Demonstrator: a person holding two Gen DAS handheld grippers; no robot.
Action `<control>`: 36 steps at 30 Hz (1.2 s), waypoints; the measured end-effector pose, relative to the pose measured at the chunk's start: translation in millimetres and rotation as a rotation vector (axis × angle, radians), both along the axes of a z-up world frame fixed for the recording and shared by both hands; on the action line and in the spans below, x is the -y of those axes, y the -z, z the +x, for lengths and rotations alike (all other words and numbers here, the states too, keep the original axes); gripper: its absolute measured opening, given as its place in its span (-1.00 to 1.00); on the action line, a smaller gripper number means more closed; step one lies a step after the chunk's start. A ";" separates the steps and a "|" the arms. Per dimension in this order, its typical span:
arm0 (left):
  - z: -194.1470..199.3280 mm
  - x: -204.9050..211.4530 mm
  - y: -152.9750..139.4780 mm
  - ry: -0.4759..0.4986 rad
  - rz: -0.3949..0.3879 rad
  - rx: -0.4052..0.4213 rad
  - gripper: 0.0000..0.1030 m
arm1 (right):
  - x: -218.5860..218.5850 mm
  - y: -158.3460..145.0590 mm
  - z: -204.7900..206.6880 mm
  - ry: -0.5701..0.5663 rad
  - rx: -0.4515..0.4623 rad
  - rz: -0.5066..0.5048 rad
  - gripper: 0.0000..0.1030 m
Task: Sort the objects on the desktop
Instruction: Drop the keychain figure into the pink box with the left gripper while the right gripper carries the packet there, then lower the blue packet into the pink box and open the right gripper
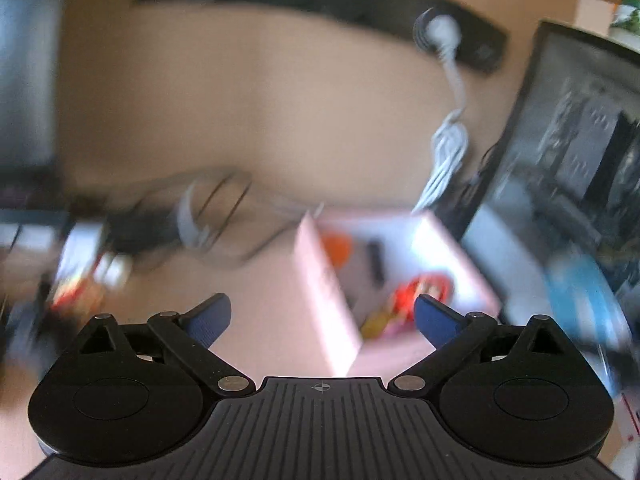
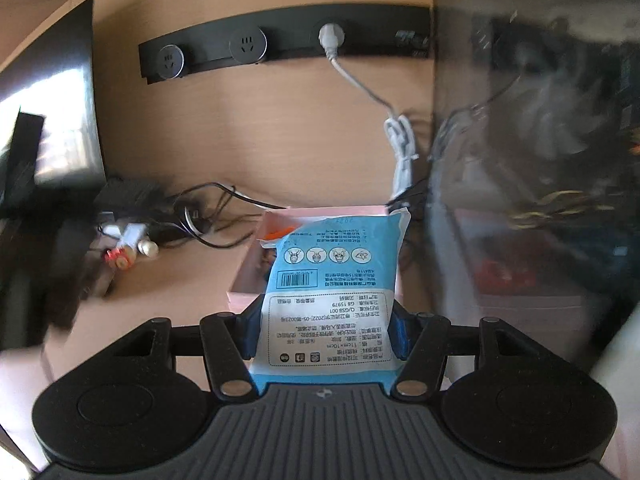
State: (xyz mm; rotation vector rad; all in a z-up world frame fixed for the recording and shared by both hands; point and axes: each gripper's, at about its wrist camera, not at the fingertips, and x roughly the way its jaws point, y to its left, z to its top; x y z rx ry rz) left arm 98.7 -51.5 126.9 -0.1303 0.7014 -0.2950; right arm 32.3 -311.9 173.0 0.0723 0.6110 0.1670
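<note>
The right gripper (image 2: 326,332) has its jaws clamped on a blue and white packet (image 2: 332,280), held upright above the near edge of a pink box (image 2: 256,280) on the wooden table (image 2: 192,272). The left gripper (image 1: 322,316) hangs over the table beside the same pink box (image 1: 324,292), jaws spread wide with nothing between them; blurred red, orange and yellow items (image 1: 404,300) lie inside it.

box (image 2: 256,280) on the desk (image 2: 192,280), power strip (image 2: 288,46) behind, cables (image 2: 208,216) left.
</note>
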 end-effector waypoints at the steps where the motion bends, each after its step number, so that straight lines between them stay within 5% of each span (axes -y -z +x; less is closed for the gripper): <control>1: -11.0 -7.8 5.7 -0.018 -0.002 -0.028 0.96 | -1.6 3.0 15.1 -0.003 -0.006 0.026 0.14; 8: -86.6 -34.9 34.9 -0.136 0.009 -0.187 0.98 | -30.0 47.1 141.1 0.075 -0.040 0.145 0.14; 14: -125.2 -67.2 35.6 -0.287 0.024 -0.221 1.00 | -44.4 96.2 204.2 0.317 -0.106 -0.016 0.11; 21: -131.2 -77.5 40.7 -0.345 0.001 -0.249 1.00 | -49.1 106.4 223.1 0.355 -0.168 -0.133 0.10; 25: -136.1 -69.2 36.8 -0.288 -0.001 -0.227 1.00 | -43.5 104.9 228.5 0.250 -0.310 0.029 0.15; 29: -144.6 -75.8 34.0 -0.315 0.010 -0.205 1.00 | -36.2 85.0 183.4 0.259 -0.165 0.056 0.60; 31: -145.8 -83.4 36.0 -0.343 -0.008 -0.214 1.00 | -36.1 81.6 166.7 0.229 -0.105 0.003 0.59; 36: -149.0 -93.3 42.0 -0.372 -0.018 -0.233 1.00 | -36.5 93.7 158.5 0.170 -0.218 -0.120 -0.35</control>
